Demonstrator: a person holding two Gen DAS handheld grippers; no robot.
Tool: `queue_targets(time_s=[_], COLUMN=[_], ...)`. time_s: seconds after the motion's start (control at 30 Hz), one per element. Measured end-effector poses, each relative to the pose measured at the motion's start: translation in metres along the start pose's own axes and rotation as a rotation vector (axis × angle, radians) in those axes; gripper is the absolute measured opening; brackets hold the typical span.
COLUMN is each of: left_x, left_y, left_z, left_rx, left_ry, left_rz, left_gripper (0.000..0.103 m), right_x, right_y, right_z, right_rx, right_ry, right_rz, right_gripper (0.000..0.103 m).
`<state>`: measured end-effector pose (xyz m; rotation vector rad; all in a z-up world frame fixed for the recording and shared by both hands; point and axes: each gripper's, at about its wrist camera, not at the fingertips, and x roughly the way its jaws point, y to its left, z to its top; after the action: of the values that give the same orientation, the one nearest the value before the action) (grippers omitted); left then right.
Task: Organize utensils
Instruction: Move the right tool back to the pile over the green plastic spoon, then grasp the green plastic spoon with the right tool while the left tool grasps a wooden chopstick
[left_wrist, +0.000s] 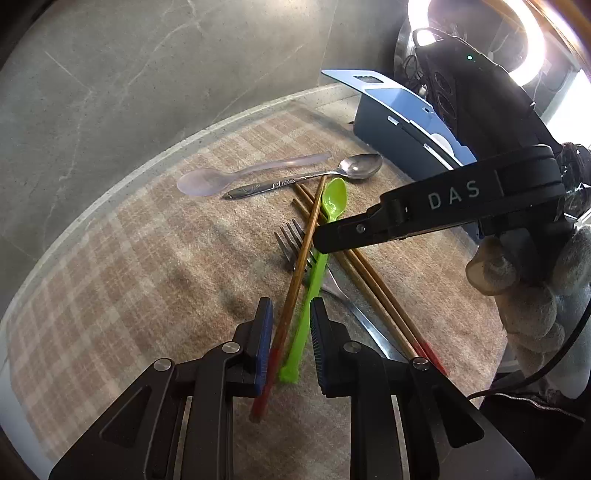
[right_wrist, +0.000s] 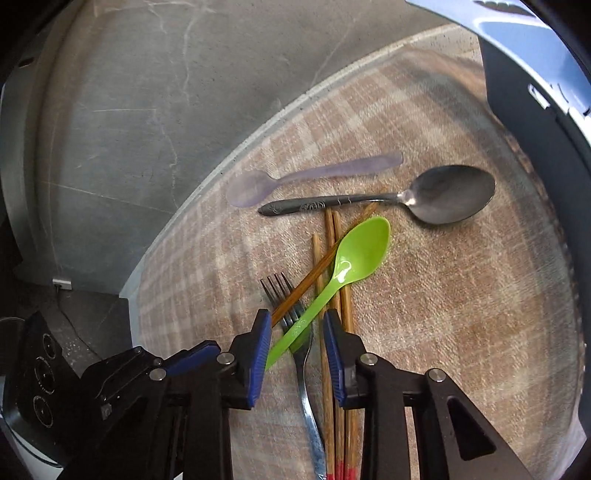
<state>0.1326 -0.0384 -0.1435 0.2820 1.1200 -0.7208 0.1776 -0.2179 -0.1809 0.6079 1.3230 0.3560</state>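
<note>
White letters "DAS" stand on the black body of the right gripper, seen from the left wrist view. No other text is readable anywhere.

Both tools are matte black with ribbed blue pads inside each finger and round silver screws at the linkage pivots. The right gripper carries pale "DAS" lettering, and a grey knitted glove wraps the hand, a black cable trailing below.
</note>
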Motion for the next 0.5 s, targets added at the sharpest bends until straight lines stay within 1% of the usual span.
queue_targets(time_s=[0.23, 0.3, 0.4, 0.5], left_x=[0.014, 0.017, 0.024, 0.027], left_y=[0.006, 0.006, 0.006, 0.009], left_z=[0.01, 0.012, 0.014, 0.016], left_rx=[0.009, 0.024, 0.036, 0.037], left_ry=[0.021, 0.035, 0.052, 0.048], left_rz=[-0.027, -0.029, -0.023, -0.027], left_gripper=[0.019, 0.019, 0.019, 0.019], right_x=[0.008, 0.008, 0.006, 0.006], right_y=[0.001, 0.002, 0.004, 0.004], right_z=[0.004, 0.004, 0.004, 0.003], right_rx=[0.02, 0.03, 0.032, 0.05], right_ry=[0.007, 0.004, -0.004, 0.011], right_rz=[-0.04, -0.047, -0.032, 0.002], right_gripper=[0.022, 0.021, 0.021, 0.021])
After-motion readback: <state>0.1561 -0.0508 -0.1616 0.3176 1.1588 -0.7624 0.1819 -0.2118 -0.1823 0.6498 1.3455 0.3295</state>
